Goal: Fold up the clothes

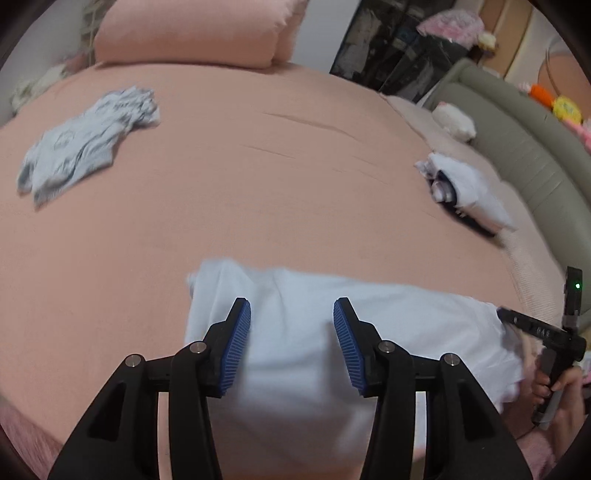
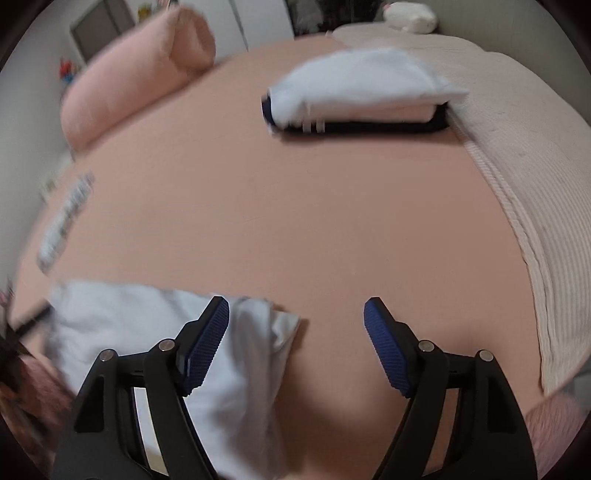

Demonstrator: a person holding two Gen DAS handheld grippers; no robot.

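Observation:
A white garment (image 1: 388, 325) lies flat on the pink bed sheet (image 1: 258, 184), near the bed's front edge. My left gripper (image 1: 291, 302) hovers over its left part, jaws open, blue pads clear of the cloth. In the right wrist view the same white garment (image 2: 129, 325) fills the lower left. My right gripper (image 2: 295, 301) is open over its right edge, with one finger above the cloth and the other above bare sheet (image 2: 295, 203). A crumpled light blue garment (image 1: 85, 147) lies at the far left of the bed.
A folded stack (image 2: 354, 92) of white, pink and dark clothes sits at the far right, beside a beige blanket (image 2: 535, 184). Pink pillows (image 1: 192, 33) line the head of the bed. A person's hand (image 1: 554, 384) grips the right tool's handle.

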